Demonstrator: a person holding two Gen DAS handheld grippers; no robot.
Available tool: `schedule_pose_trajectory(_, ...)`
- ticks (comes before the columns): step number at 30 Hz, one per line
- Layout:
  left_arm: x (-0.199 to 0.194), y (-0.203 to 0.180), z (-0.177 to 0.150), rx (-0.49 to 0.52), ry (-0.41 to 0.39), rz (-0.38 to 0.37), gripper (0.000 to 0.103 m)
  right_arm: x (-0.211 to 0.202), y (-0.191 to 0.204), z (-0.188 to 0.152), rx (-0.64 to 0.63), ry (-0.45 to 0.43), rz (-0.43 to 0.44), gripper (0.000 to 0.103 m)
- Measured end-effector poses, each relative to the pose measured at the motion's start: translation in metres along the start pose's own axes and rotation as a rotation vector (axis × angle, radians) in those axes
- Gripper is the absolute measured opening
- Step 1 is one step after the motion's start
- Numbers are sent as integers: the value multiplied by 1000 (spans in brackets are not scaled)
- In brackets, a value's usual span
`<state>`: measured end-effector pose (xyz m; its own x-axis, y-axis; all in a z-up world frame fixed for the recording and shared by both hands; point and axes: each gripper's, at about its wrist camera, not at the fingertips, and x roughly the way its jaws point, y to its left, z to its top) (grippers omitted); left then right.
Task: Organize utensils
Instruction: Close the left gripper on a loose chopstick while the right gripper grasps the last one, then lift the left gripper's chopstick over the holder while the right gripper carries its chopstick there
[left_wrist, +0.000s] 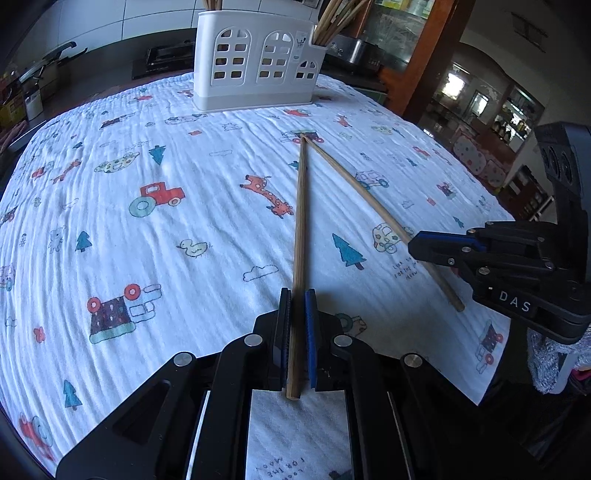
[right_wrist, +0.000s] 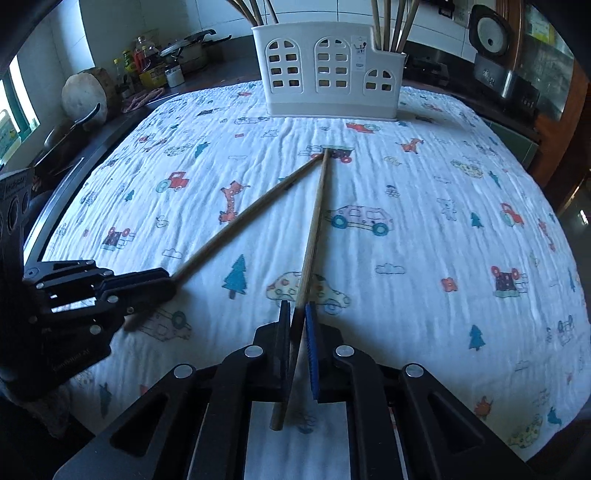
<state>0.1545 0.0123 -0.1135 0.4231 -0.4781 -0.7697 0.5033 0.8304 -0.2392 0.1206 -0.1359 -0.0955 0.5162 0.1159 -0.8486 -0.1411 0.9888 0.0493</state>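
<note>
Two wooden chopsticks lie in a narrow V on a tabletop covered by a white cloth (left_wrist: 184, 155) printed with trees, tractors, giraffes and cars; their far tips meet on a small printed vehicle in front of a white utensil holder (left_wrist: 256, 61) with arched window cut-outs, which stands upright at the far edge of the cloth. The left gripper (left_wrist: 297, 332) has its jaws closed on the near end of the left chopstick (left_wrist: 301, 221), the stick running straight out between the black pad and the blue pad, its butt end poking back past them. The right gripper (right_wrist: 297, 339) likewise has its jaws closed on the near end of the right chopstick (right_wrist: 314, 229), whose butt end shows behind the pads. In the left wrist view the right gripper enters from the right edge, pinching its stick a little short of the butt end, which sticks out beyond the jaws; in the right wrist view the left gripper does the same from the left edge. More chopsticks (right_wrist: 393, 26) stand upright in the holder's right compartment, and others rise from its left side. Behind the tabletop runs a dark kitchen counter (right_wrist: 207, 62) carrying pans, bottles and jars.
</note>
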Motion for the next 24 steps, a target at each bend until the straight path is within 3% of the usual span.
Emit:
schedule_pose_trajectory(6, 1, -3, 1, -33, 5, 29, 8, -3, -12, -16, -83, -41, -67, 7)
schedule_pose_trajectory(15, 2, -5, 1, -113, -3, 55, 10, -9, -28, -30, -32, -79, 37, 8)
schedule_pose_trajectory(24, 6, -15, 3, -130, -5, 109, 10, -11, -32, -37, -51, -112, 72, 9)
